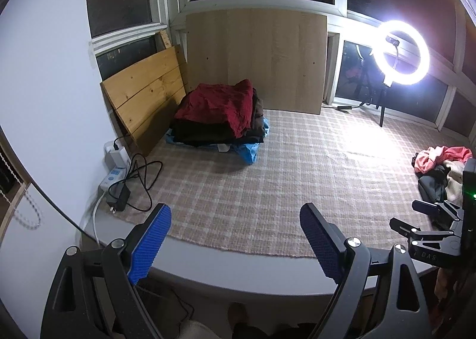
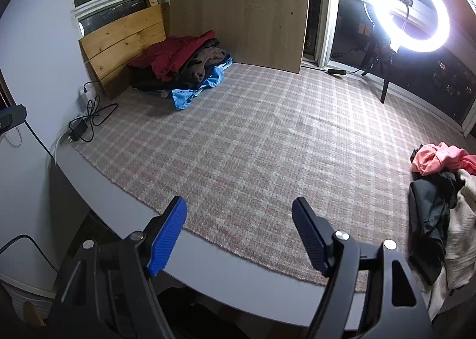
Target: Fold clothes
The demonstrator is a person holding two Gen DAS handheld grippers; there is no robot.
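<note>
The left gripper (image 1: 235, 229) and right gripper (image 2: 239, 220) both hover spread wide, gripping nothing, at the bottom of each frame above the plaid cloth (image 2: 253, 142). A stack of folded clothes (image 1: 220, 113), crumpled red on top, sits upper left; a loose heap of unfolded clothes (image 2: 440, 190) lies at the right edge.

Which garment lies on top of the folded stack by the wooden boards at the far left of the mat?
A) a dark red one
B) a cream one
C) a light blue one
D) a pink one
A: the dark red garment crowns the folded stack; light blue sits at the stack's bottom.
</note>
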